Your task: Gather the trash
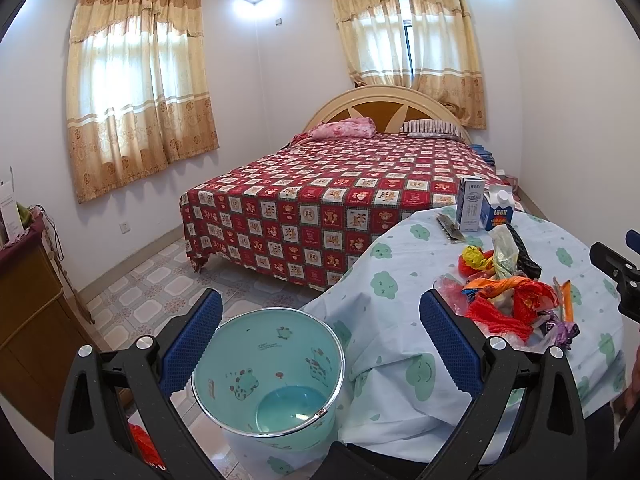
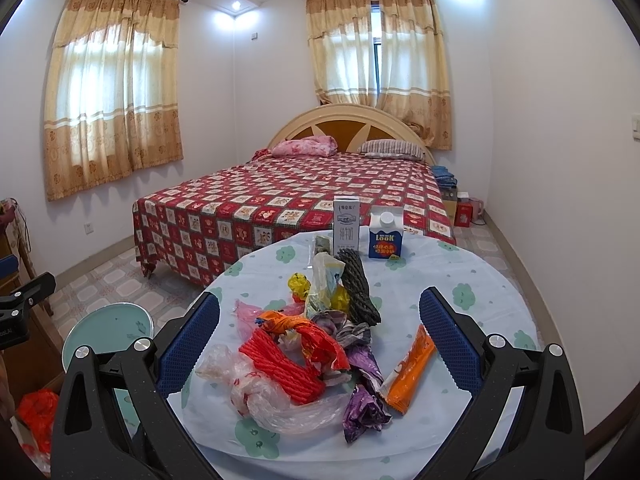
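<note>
In a bedroom, a heap of wrappers (image 2: pixel 312 356) lies on the near half of a round worktop (image 2: pixel 472 280) draped in a cloud-print cloth, with two cartons (image 2: pixel 346 224) standing at its far edge. The right gripper (image 2: pixel 319 344) hangs over the heap, jaws spread wide and holding nothing. The left gripper (image 1: pixel 321 344) hangs to the left, jaws likewise released, above an empty green bin (image 1: pixel 268 372) standing on the floor just beside the worktop. The trash looks light, soft and crinkly, and the clear plastic bag (image 2: pixel 256 396) probably slippery; the stiffer orange packet (image 2: pixel 408 368) at the right of the heap, or a bunched fold of the red wrapper (image 2: pixel 280 368), seems the surest place to pinch.
</note>
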Demonstrator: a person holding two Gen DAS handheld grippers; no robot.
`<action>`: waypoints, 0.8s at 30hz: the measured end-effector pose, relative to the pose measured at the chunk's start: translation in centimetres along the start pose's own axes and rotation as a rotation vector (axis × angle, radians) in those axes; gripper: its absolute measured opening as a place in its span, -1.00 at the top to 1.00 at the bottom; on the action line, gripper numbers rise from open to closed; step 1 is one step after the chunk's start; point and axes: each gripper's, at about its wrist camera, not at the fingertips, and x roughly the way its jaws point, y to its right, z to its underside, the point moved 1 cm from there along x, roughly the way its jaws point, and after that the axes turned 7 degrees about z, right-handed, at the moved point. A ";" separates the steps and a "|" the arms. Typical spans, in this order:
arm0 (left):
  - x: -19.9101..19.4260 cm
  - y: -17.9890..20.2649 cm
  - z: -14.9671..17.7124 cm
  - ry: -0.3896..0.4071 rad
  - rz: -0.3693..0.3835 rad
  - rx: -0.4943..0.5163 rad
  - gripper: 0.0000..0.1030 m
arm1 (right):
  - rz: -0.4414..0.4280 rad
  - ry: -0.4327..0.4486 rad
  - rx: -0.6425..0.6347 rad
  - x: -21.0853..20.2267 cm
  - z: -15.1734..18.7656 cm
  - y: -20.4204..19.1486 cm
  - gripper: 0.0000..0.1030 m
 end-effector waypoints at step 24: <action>8.1 11.0 5.2 -0.194 0.063 0.066 -0.88 | 0.247 -0.155 0.036 4.9 8.6 10.7 -0.89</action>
